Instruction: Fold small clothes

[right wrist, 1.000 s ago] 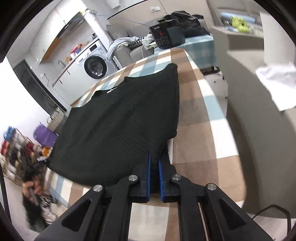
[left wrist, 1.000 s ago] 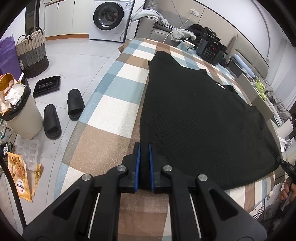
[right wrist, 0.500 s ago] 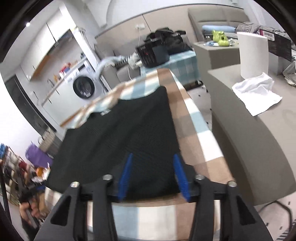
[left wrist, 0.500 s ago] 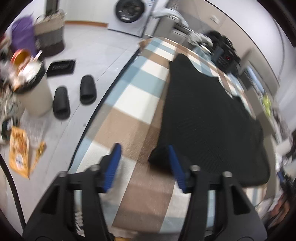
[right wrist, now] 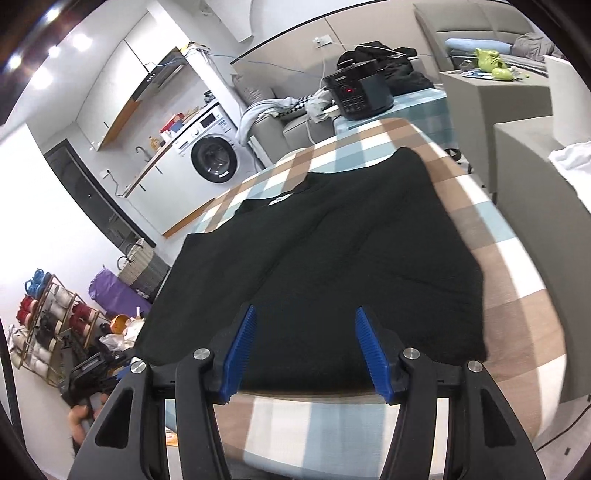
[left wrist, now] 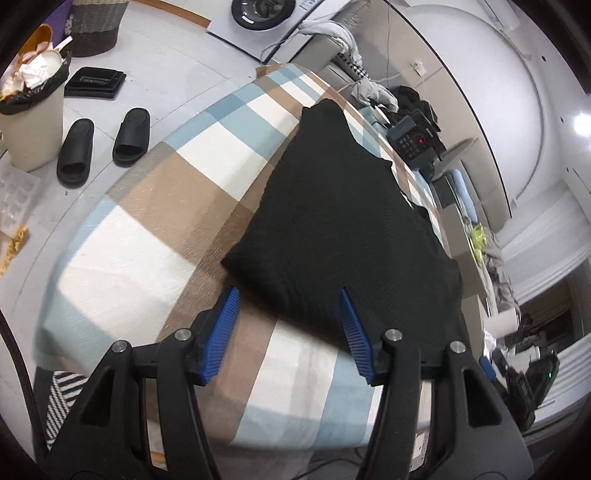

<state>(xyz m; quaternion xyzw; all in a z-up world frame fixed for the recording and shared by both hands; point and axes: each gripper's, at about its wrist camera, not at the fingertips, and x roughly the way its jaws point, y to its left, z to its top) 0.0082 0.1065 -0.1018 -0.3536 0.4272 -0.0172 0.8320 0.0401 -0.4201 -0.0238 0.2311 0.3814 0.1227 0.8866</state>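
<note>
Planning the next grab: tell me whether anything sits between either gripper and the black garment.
Nothing visible does. The black garment lies flat on the checked cloth, its near hem just ahead of the left gripper and the right gripper. Both are open with empty jaws, the right still opening.

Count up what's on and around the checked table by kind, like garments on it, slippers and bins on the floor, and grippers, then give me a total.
Black garment spread on the checked table: 1
Black slippers on the floor: 2
Bin, full of rubbish: 1
Woven basket: 1
Grippers, left gripper and right gripper, both open: 2
Total: 7
</note>
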